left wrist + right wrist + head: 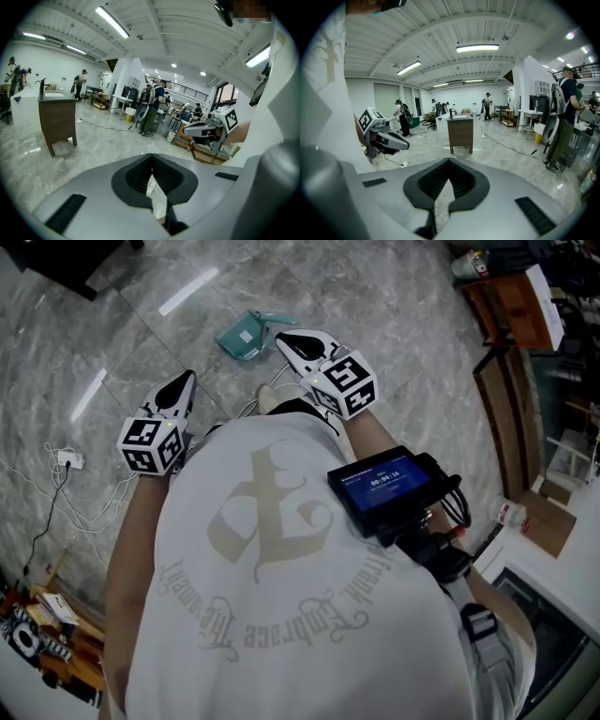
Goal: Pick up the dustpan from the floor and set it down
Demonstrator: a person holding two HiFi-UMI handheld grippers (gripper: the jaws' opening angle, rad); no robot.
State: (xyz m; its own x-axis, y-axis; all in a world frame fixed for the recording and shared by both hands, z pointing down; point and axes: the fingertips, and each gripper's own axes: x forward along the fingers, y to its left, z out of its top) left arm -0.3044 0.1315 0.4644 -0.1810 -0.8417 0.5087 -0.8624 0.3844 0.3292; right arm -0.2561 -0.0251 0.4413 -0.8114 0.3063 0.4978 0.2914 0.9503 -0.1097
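Currently the dustpan [242, 337] is found flat on the marble floor [394, 296], just ahead of the right tool [285, 339]. Open floor is left beyond it and to its left. Room is bounded at right by wooden furniture [511, 399] and at lower left by cables [56, 474]. Its handle [279, 320] is pointed to the picture's right (long axis roughly crosswise). Both tools are pressed together with nothing pinched. The left tool [186, 381] is held apart from the pan.
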